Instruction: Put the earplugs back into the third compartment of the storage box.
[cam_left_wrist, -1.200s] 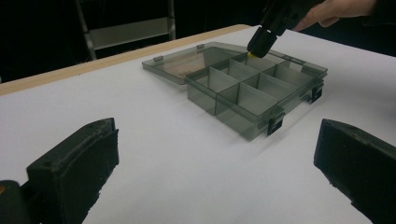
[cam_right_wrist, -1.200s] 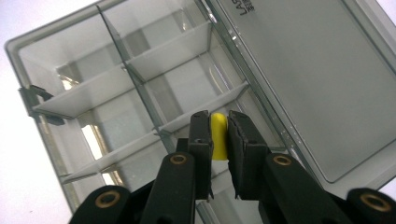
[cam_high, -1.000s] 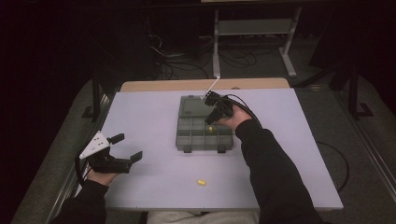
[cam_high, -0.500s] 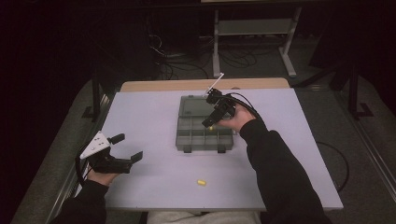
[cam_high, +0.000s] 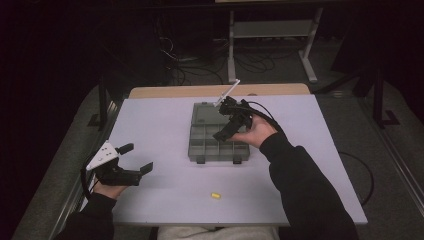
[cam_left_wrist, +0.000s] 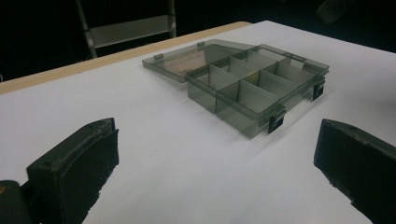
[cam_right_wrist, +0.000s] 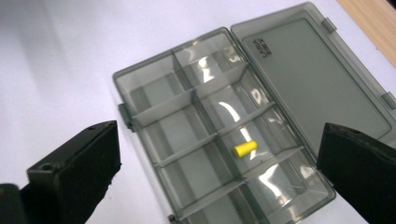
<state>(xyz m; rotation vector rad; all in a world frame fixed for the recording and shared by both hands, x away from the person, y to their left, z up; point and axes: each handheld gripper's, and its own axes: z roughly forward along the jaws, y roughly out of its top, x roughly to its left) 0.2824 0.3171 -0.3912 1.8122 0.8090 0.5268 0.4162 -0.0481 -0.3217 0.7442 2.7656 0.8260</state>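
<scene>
The right gripper (cam_high: 231, 120) hangs over the compartment box (cam_high: 218, 133), its jaws spread wide with nothing between them — they have just been opening. In the right gripper view the box lies straight below those jaws: a smoky grey tray cut into small compartments, its lid (cam_right_wrist: 317, 70) folded flat open on the table (cam_high: 160, 125). One yellow piece (cam_right_wrist: 245, 148) lies on its side in a compartment of the row next to the lid, between the two jaws in that view and clear of both; the other compartments look bare. A second yellow piece (cam_high: 215, 195) rests on the table near the person's edge, well apart from the box. The left gripper (cam_high: 131, 160) sits low at the table's left — jaws spread, pinching nothing, pointed toward the box.
</scene>
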